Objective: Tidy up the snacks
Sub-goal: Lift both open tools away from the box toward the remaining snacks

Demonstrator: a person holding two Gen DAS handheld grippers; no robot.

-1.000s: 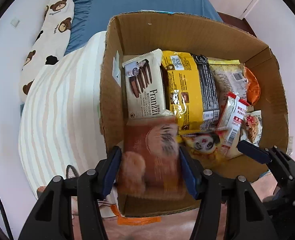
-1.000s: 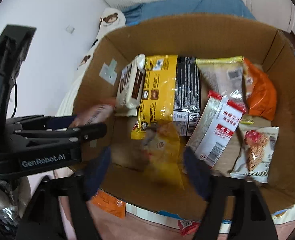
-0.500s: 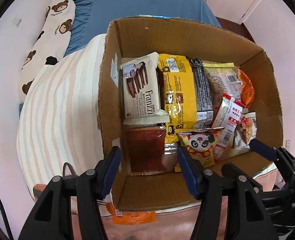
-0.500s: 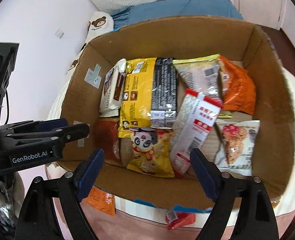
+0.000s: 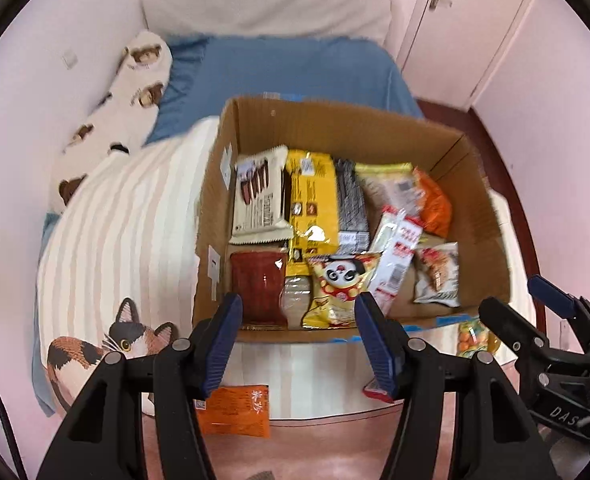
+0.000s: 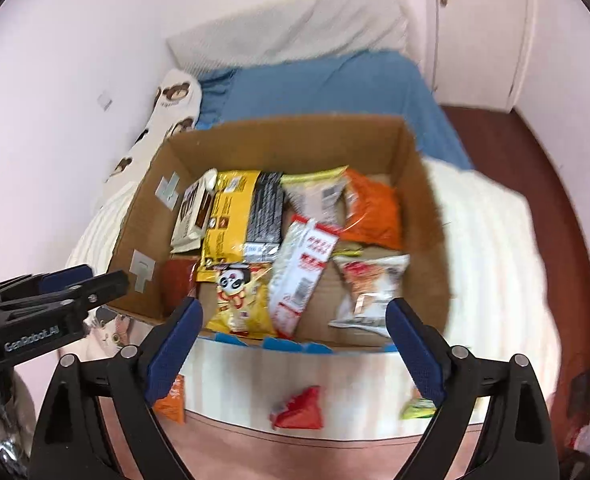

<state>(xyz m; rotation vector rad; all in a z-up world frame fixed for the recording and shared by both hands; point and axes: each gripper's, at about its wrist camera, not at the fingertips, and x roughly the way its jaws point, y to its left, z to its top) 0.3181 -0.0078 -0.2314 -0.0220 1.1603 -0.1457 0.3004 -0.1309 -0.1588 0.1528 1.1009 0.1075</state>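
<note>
A cardboard box (image 5: 335,128) on the bed holds several snack packs. A brown-red pack (image 5: 259,284) lies at its near left corner, under a white wafer pack (image 5: 259,196). Beside it lies a yellow panda pack (image 5: 339,288), which also shows in the right wrist view (image 6: 239,296). My left gripper (image 5: 297,344) hovers open above the box's near wall with nothing between its blue pads. My right gripper (image 6: 295,354) hangs over the box's (image 6: 295,140) near edge, its jaws opening and empty. Each gripper shows at the edge of the other's view, the right gripper (image 5: 551,320) and the left gripper (image 6: 67,288).
Loose packs lie on the striped blanket in front of the box: an orange pack (image 5: 235,412), a red pack (image 6: 299,408) and a greenish pack (image 6: 419,404). A bear-print pillow (image 5: 135,92) lies along the left wall. A blue sheet (image 5: 295,68) lies behind the box.
The left gripper let go of the brown-red pack and the right gripper let go of the panda pack; both packs now lie in the box. Both grippers drew back and up.
</note>
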